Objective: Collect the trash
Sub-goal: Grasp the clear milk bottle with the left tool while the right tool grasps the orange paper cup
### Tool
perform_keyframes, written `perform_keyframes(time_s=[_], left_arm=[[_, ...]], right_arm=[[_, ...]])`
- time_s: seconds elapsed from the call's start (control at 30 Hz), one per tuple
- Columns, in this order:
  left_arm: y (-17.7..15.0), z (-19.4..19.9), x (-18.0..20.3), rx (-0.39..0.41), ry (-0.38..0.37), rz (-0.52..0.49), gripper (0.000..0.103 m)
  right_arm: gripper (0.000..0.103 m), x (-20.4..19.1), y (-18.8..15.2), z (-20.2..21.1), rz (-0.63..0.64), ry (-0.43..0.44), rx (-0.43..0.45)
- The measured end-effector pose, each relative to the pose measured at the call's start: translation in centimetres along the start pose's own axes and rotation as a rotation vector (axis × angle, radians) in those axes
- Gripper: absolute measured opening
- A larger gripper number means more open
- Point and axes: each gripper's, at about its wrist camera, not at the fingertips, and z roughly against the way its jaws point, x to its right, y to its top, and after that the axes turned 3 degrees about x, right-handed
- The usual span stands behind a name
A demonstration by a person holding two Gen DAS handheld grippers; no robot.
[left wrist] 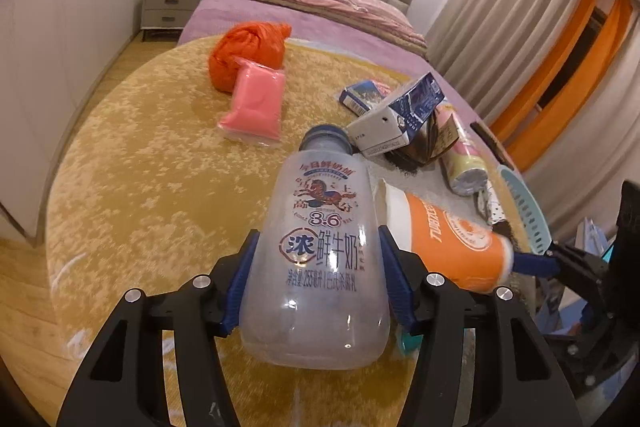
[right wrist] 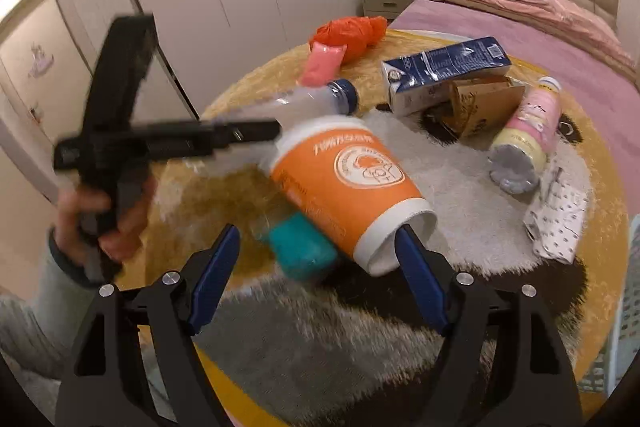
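My left gripper (left wrist: 316, 283) is shut on a clear plastic milk bottle (left wrist: 320, 251) with a blue neck, held above the round yellow rug (left wrist: 140, 155). The bottle also shows in the right wrist view (right wrist: 304, 103), with the left gripper (right wrist: 256, 133) on it. My right gripper (right wrist: 316, 259) is open; its right finger touches the base of an orange paper cup (right wrist: 348, 183) lying on its side. The cup also shows in the left wrist view (left wrist: 448, 239). A teal object (right wrist: 302, 247) lies between the right gripper's jaws, blurred.
On the rug lie an orange plastic bag (left wrist: 246, 51), a pink packet (left wrist: 256, 103), a blue-white carton (right wrist: 440, 71), a brown box (right wrist: 480, 107), a pink-yellow can (right wrist: 524, 139) and a spotted wrapper (right wrist: 560, 223). A teal basket (left wrist: 524, 211) stands right. A bed (left wrist: 320, 11) lies behind.
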Motion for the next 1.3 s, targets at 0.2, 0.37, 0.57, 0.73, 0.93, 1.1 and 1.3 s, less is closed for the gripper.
perform_keyframes(time_s=[0.2, 0.37, 0.57, 0.73, 0.93, 1.1, 1.3], left_arm=[[-0.3, 1.2, -0.8, 0.014, -0.004, 0.03, 0.055], [-0.5, 1.7, -0.6, 0.02, -0.002, 0.03, 0.054], [-0.7, 1.6, -0.5, 0.01, -0.001, 0.032, 0.054], [-0.5, 1.6, -0.1, 0.014, 0.002, 0.037, 0.054], [-0.4, 1.4, 0.1, 0.015, -0.011, 0.049, 0.054], [-0.7, 2.0, -0.4, 0.026, 0.003, 0.068, 0.054], [-0.5, 2.9, -0.3, 0.039, 0.006, 0.051, 0.054]], right_arm=[[0.076, 1.7, -0.4, 1.0, -0.048, -0.072, 0.041], [0.082, 1.7, 1.9, -1.8, 0.001, -0.062, 0.035], [0.08, 2.1, 3.1, -5.3, -0.011, -0.02, -0.027], [0.031, 2.8, 2.6, -3.2, -0.049, 0.004, 0.025], [0.07, 4.0, 2.6, -2.2, -0.102, 0.005, 0.023], [0.088, 2.7, 2.9, -3.3, -0.045, -0.04, 0.019], [0.087, 2.2, 2.4, -6.5, -0.02, -0.032, -0.069]])
